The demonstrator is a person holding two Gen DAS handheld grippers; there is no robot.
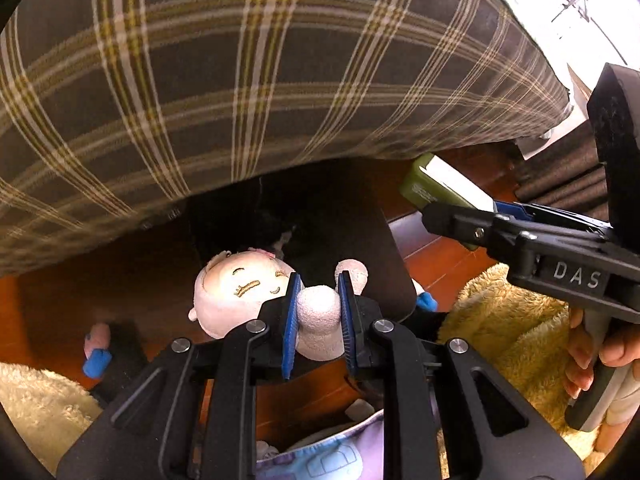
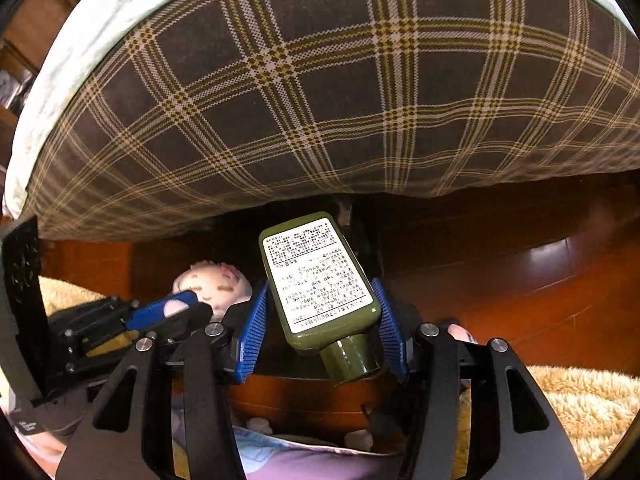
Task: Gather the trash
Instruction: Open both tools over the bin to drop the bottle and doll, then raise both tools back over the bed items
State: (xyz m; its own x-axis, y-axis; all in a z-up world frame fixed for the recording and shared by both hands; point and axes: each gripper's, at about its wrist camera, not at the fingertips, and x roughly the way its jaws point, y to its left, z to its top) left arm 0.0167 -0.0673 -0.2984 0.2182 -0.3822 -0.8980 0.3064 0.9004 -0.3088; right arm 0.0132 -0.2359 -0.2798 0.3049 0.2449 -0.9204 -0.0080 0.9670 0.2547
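Above everything, a large plaid bed cover (image 1: 256,80), brown with yellow and white lines, hanging down over a dark gap. Under its lower edge, a red-brown wooden floor (image 2: 540,280). On this floor, below the cover's edge, a fluffy yellow rug (image 2: 580,400). Under both tools, nearest the cameras, a pale printed bag or cloth (image 2: 280,460), with small white pieces just above it; hard to say what exactly.

In front of the cover's edge, the left gripper (image 1: 318,312), blue pads pinching a white limb of a soft doll (image 1: 240,292), so the doll hangs with the face up. To the right of it, still below the cover's edge, the right gripper (image 2: 320,320), pads half apart and pressing the two sides of a green bottle (image 2: 316,276), cap toward the camera, white label up. Behind the right tool, a hand (image 1: 592,356) around the handle.

Probably the carrying step, both things on the way to the place for collecting.

Risks from here: the doll held only by one small soft limb, so possible to slip out with a quick swing. The bottle smooth and gripped near the narrow shoulder, so possible to slide forward out of the pads. Also the two tools very near each other; a bump could loosen either grip.
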